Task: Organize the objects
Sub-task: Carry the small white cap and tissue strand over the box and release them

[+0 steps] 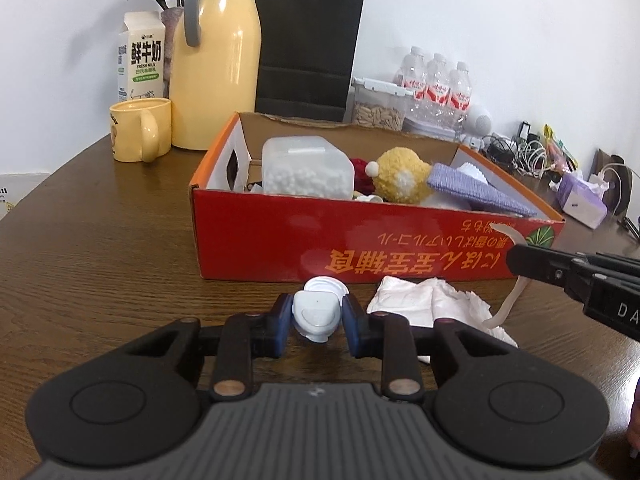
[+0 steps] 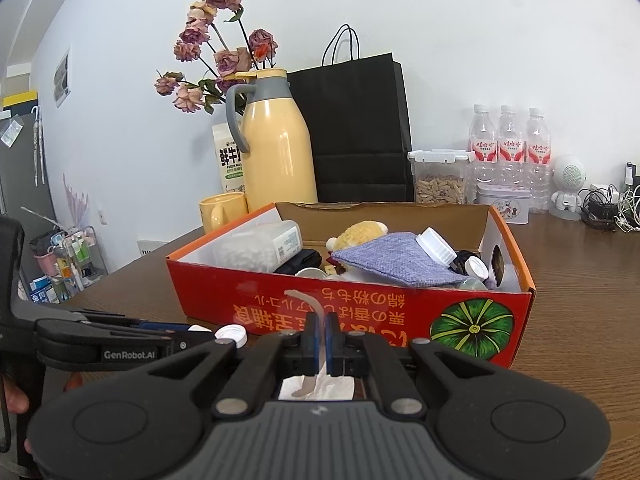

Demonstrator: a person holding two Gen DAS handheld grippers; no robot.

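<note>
Gripping a small white plastic bottle (image 1: 316,314) across its body, the left tongs (image 1: 315,322) have it on the counter (image 1: 100,264) just before the red box's (image 1: 400,240) front wall. The right tongs (image 2: 322,338) are closed on a thin pale strip (image 2: 316,308), above a crumpled tissue (image 1: 432,304). I judge the bottle light, stiff and somewhat slippery; squeezing its flat sides suits it. The strip looks limp, best pinched mid-length.

We read "FRESH MILK" under large Chinese characters on the milk carton (image 1: 141,56). The left gripper (image 2: 224,334) bore "GenRobot.AI". The red box (image 1: 360,240) carried inverted Japanese print.
</note>
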